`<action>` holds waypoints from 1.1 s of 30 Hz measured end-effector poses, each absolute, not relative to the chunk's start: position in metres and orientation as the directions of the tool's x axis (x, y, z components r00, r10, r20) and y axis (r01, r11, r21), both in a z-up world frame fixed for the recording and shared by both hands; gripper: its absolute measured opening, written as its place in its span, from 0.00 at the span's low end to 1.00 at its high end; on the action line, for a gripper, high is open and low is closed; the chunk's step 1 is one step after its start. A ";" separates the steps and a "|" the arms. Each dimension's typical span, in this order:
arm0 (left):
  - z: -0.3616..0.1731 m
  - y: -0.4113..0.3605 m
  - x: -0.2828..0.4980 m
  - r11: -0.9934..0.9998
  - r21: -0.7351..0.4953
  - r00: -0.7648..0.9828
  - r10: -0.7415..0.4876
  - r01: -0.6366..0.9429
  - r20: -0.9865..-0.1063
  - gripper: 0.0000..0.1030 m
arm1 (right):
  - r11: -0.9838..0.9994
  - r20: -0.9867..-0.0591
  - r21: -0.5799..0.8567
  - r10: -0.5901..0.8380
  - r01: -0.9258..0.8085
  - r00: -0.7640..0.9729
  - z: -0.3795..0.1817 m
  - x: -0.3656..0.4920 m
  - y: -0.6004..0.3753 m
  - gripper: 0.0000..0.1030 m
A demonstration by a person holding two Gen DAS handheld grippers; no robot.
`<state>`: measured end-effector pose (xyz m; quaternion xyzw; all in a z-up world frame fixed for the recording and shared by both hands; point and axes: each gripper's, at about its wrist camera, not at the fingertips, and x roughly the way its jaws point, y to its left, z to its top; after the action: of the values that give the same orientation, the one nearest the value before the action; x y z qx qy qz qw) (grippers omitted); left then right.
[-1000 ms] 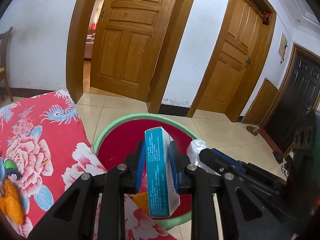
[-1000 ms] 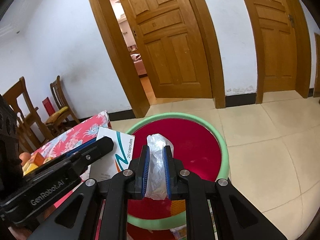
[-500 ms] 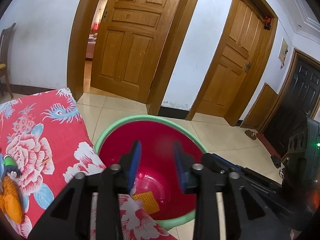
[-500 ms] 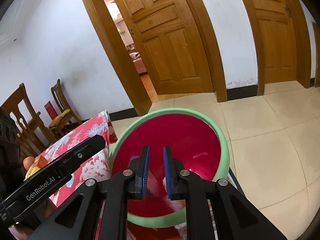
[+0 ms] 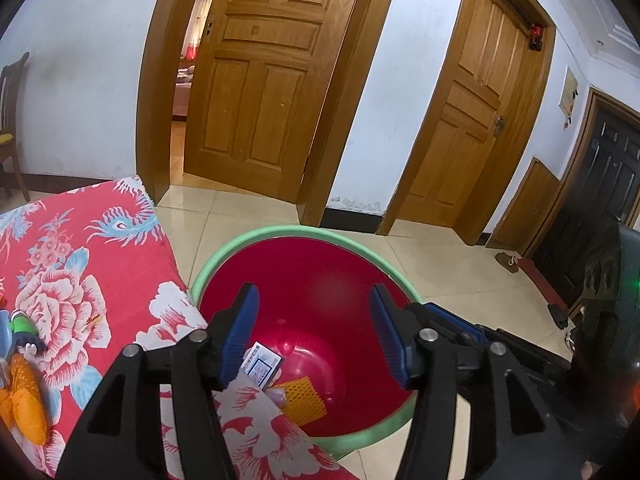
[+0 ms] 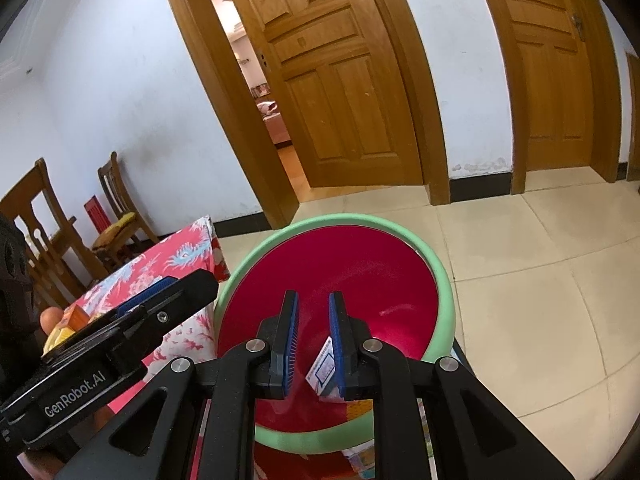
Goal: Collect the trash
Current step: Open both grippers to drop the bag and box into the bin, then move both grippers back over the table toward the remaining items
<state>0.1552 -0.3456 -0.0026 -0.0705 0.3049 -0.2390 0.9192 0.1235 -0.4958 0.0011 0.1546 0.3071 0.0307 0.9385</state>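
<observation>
A red basin with a green rim (image 5: 280, 236) stands on the floor beside the table; it also shows in the right wrist view (image 6: 440, 280). My left gripper (image 5: 314, 338) is wide open and empty above it. A white and blue medicine box (image 5: 262, 364) lies at the basin's bottom next to an orange foam net (image 5: 304, 398). My right gripper (image 6: 312, 344) is open with a narrow gap and empty, also above the basin. The box (image 6: 322, 372) shows below its right finger. The clear plastic bag is not visible.
The table with a red floral cloth (image 5: 72, 264) is at the left, holding a small green toy (image 5: 24, 328) and an orange toy (image 5: 24, 396). Wooden chairs (image 6: 52, 232) stand by the wall. Tiled floor (image 6: 540, 280) and wooden doors (image 5: 260, 80) lie beyond.
My left gripper opened wide and dropped the medicine box into the basin. My right gripper opened and released the plastic bag into the basin.
</observation>
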 end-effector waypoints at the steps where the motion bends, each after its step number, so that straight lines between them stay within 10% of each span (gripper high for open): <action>1: -0.003 -0.344 0.156 0.875 -0.278 0.699 -0.483 0.395 -0.528 0.59 | 0.957 -0.575 0.288 0.140 0.039 0.806 0.002 0.124 -0.493 0.20; 6: -0.005 -0.342 0.157 0.880 -0.282 0.701 -0.476 0.383 -0.532 0.68 | 0.990 -0.581 0.128 0.031 0.054 0.813 0.006 0.122 -0.476 0.64; 9: -0.001 -0.347 0.152 0.899 -0.217 0.728 -0.436 0.381 -0.528 0.77 | 0.997 -0.559 -0.019 -0.077 0.081 0.825 0.009 0.119 -0.462 0.73; 33: 0.023 -0.310 0.147 0.940 -0.162 0.759 -0.338 0.300 -0.556 0.82 | 0.997 -0.523 0.045 -0.028 0.060 0.852 0.020 0.124 -0.443 0.78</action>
<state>0.1467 -0.3100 0.0226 -0.0315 0.3021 -0.1704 0.9374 0.1238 -0.4427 0.0198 0.0298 0.2710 -0.0228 0.9619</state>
